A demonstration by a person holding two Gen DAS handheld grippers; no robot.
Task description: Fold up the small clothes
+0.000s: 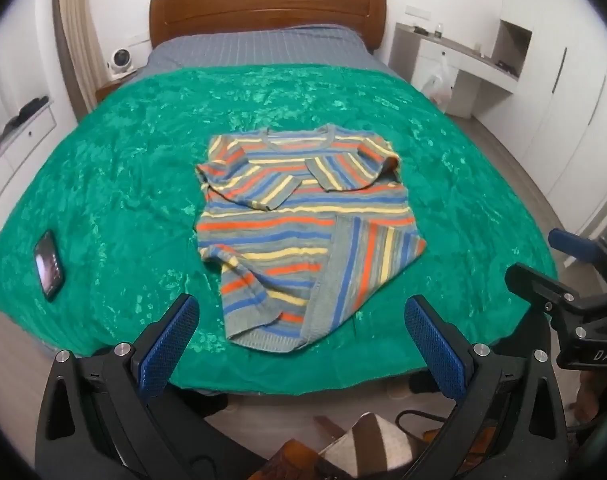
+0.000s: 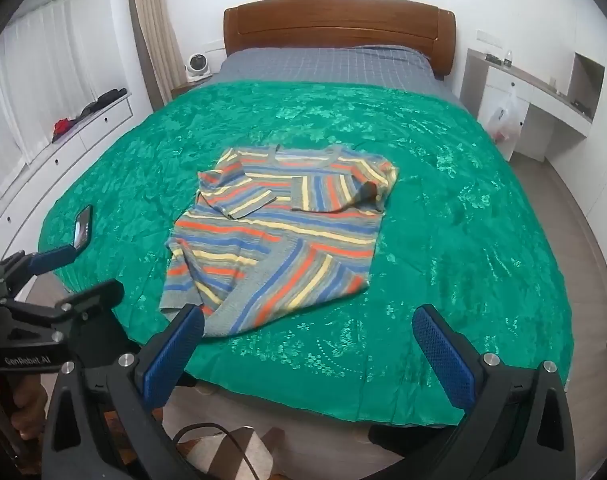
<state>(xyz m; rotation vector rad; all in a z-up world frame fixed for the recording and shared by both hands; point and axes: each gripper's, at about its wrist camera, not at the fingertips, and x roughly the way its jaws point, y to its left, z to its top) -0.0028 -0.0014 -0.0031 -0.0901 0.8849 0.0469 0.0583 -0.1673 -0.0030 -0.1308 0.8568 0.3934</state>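
Note:
A small striped sweater (image 1: 299, 220) in grey, blue, orange and yellow lies on the green bedspread (image 1: 123, 168), neck toward the headboard. Both sleeves are folded in across the chest and its lower right corner is folded over diagonally. It also shows in the right wrist view (image 2: 279, 236). My left gripper (image 1: 301, 320) is open and empty, held off the near bed edge, just short of the hem. My right gripper (image 2: 309, 330) is open and empty, near the hem's right side; it also shows at the right edge of the left wrist view (image 1: 559, 264).
A phone (image 1: 48, 266) lies on the spread at the left. Behind are a wooden headboard (image 1: 267, 8), a small fan (image 1: 121, 62), white drawers at the left (image 2: 63, 152) and a desk with a plastic bag at the right (image 2: 503, 120). A cable and clutter lie on the floor below (image 2: 223, 448).

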